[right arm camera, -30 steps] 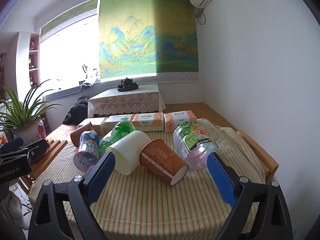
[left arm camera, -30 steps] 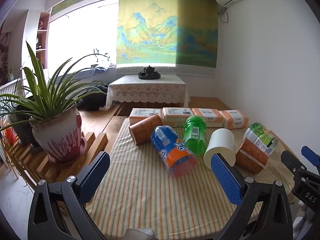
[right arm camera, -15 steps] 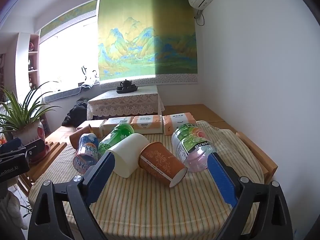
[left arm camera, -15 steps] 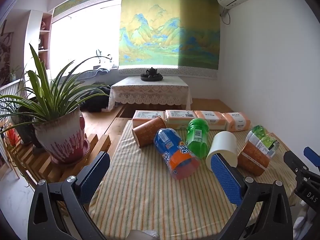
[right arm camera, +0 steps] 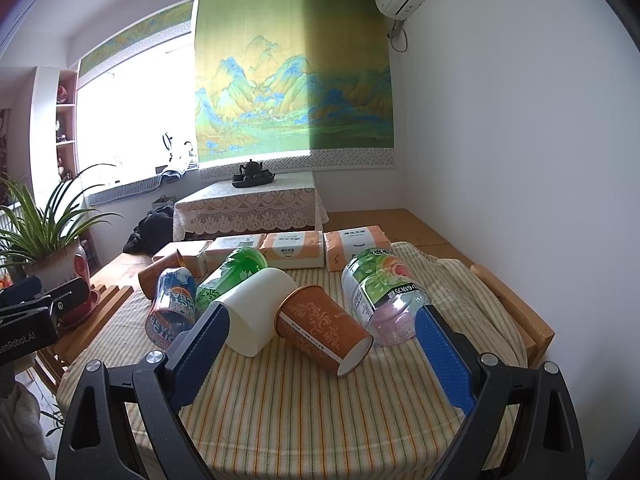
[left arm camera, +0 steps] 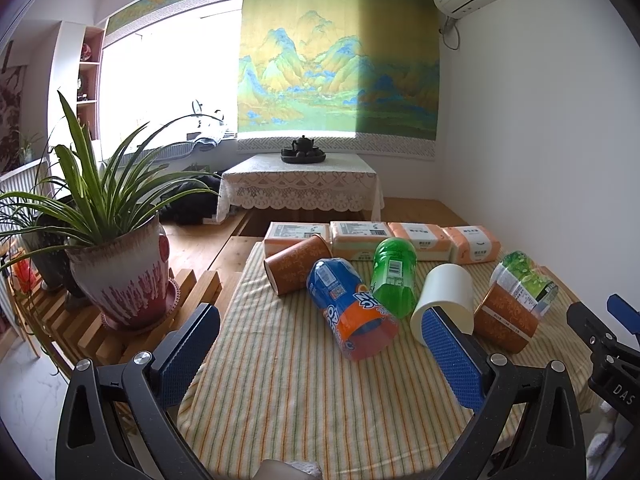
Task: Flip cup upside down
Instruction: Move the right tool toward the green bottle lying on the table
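Note:
Several cups lie on their sides on a striped cloth (left arm camera: pixel 304 380). From the left wrist view: an orange patterned cup (left arm camera: pixel 294 264) at far left, a blue and orange cup (left arm camera: pixel 350 312), a green cup (left arm camera: pixel 394 276), a white cup (left arm camera: pixel 444 300), another orange cup (left arm camera: pixel 504 320) and a green-labelled clear cup (left arm camera: pixel 526 280). My left gripper (left arm camera: pixel 320 356) hovers open in front of them, holding nothing. In the right wrist view my right gripper (right arm camera: pixel 320 356) is open just short of the orange cup (right arm camera: pixel 324 328), with the white cup (right arm camera: pixel 256 308) and the clear cup (right arm camera: pixel 384 296) beside it.
Several tissue packs (left arm camera: pixel 360 236) line the table's far edge. A potted plant (left arm camera: pixel 120 272) stands on a wooden slat rack at left. A lace-covered low table with a teapot (left arm camera: pixel 302 148) is behind. A white wall bounds the right side.
Both grippers have drawn back and risen slightly, so the cups sit a little farther off in view. No cup has moved and both grippers stay open.

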